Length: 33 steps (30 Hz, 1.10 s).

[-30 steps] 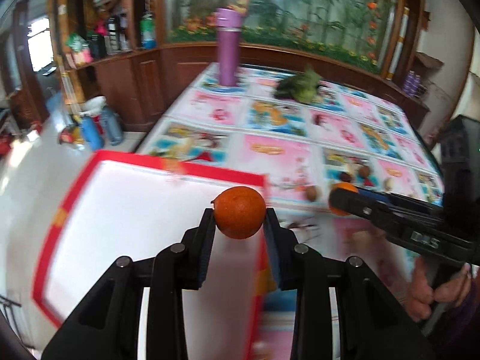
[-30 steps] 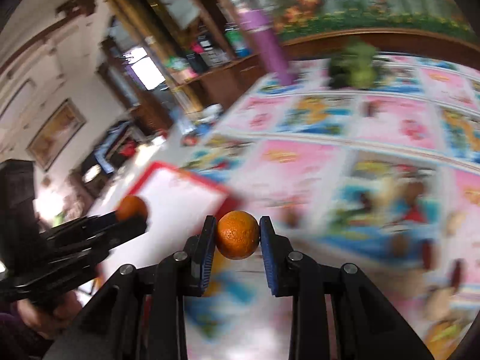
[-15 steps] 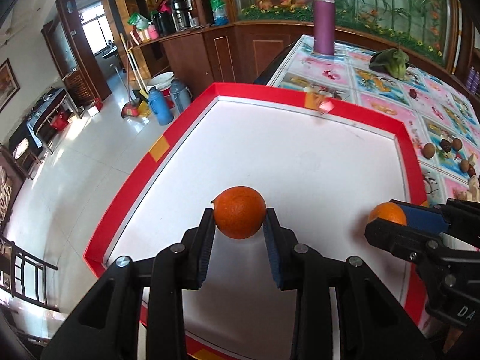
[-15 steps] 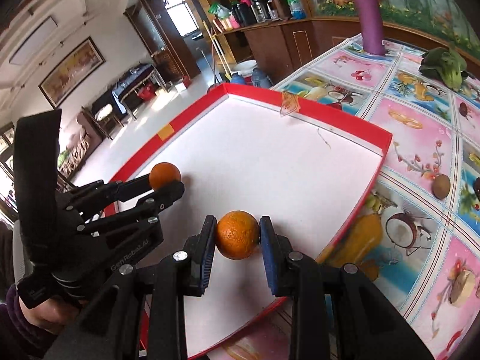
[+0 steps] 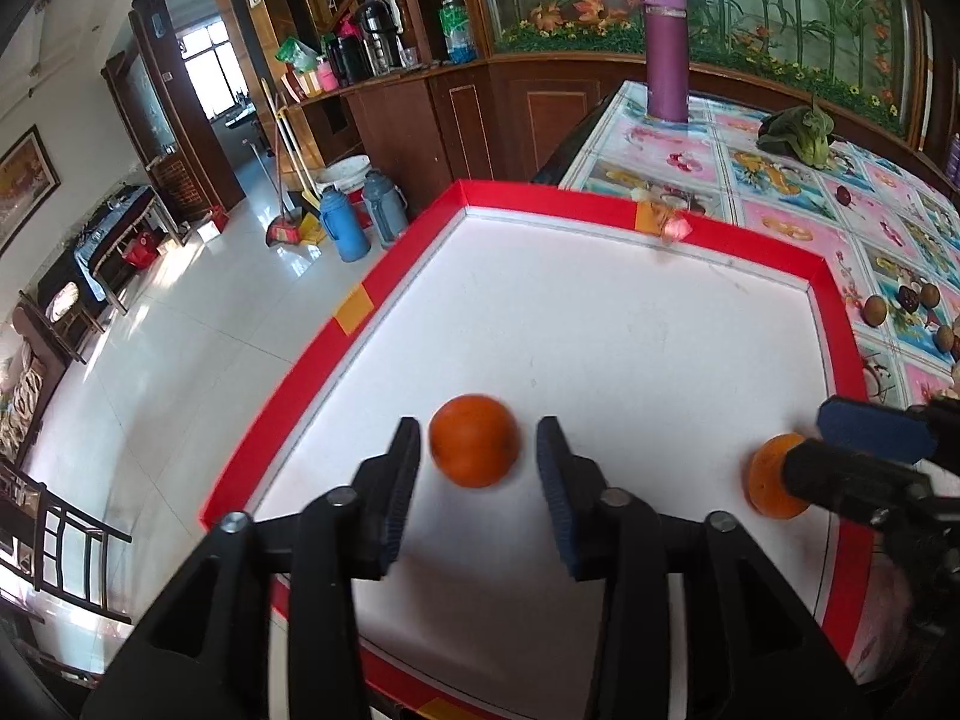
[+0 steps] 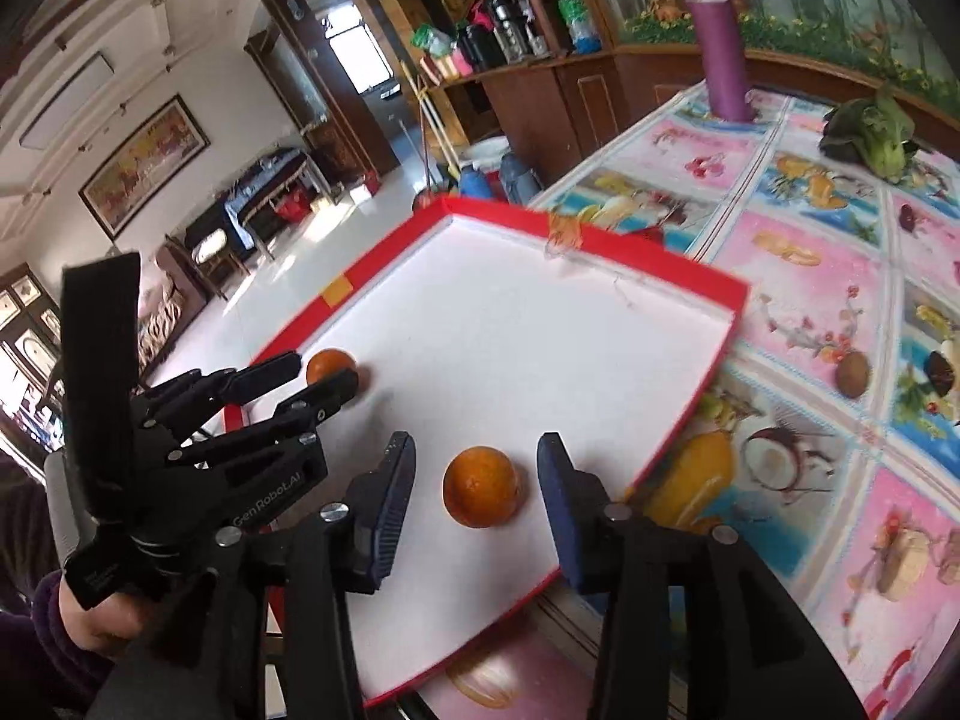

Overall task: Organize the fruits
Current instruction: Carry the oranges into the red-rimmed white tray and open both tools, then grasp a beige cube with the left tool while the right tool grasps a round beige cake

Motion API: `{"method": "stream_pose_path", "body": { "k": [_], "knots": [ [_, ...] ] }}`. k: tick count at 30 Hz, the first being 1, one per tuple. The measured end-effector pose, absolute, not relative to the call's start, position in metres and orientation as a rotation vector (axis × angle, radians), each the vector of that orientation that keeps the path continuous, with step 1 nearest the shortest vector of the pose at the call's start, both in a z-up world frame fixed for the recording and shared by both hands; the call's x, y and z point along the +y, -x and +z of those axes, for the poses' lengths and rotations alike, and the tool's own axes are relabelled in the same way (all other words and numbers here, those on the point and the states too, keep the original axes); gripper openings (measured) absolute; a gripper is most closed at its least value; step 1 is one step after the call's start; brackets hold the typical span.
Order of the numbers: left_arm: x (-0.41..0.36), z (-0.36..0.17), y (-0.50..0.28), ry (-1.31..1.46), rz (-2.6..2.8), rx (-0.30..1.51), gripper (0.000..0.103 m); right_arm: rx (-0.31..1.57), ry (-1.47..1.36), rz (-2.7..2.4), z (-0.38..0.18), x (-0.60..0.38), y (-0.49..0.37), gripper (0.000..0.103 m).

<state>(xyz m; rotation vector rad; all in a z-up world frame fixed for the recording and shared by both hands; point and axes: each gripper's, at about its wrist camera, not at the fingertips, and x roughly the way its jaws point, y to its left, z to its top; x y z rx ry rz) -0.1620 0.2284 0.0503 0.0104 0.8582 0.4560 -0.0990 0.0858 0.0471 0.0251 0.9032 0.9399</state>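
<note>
Resting on the white floor of the shallow red-rimmed cardboard tray, the round orange held by the left tool half a second ago is now seen free between spread fingers, with a clear gap on each side; its outline is slightly blurred, so it may not yet be settled. The left gripper has therefore been opened, where it was clamped on the fruit in the two earlier left-wrist views. The same change is shown on the other side: the second round orange lies on the tray floor near the tray's near edge, and the right gripper is parted around it without contact.

The two oranges are placed well apart, one towards the tray's left side and one towards its right. A second ago both tools were over the patterned fruit-print tablecloth; they have since been carried over the tray and the fruit let go.

Two fruits can thus be judged delivered. Several small brown fruits are left on the cloth beside the tray, so the task is judged unfinished. A purple cylindrical flask and a green leafy vegetable stand farther back, untouched.
</note>
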Motion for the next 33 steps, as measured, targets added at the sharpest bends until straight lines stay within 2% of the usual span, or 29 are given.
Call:
{"method": "stream_pose_path", "body": {
  "k": [2, 6, 9, 23, 33],
  "knots": [
    [0.224, 0.059, 0.165, -0.027, 0.467, 0.825, 0.063, 0.865, -0.045, 0.912, 0.054, 0.067, 0.097, 0.042],
    [0.208, 0.083, 0.171, -0.041, 0.43, 0.745, 0.068, 0.832, -0.099, 0.817, 0.061, 0.013, 0.093, 0.042],
    [0.186, 0.094, 0.167, -0.042, 0.332, 0.715, 0.076, 0.817, -0.118, 0.71, 0.06, -0.034, 0.094, 0.042],
    [0.049, 0.069, 0.122, -0.174, -0.082, 0.851, 0.077, 0.877, -0.233, 0.356, 0.026, -0.197, 0.109, 0.043],
    [0.013, 0.043, 0.092, -0.181, -0.16, 0.959, 0.077, 0.91, -0.195, 0.36, 0.013, -0.169, 0.067, 0.043]
  ]
}}
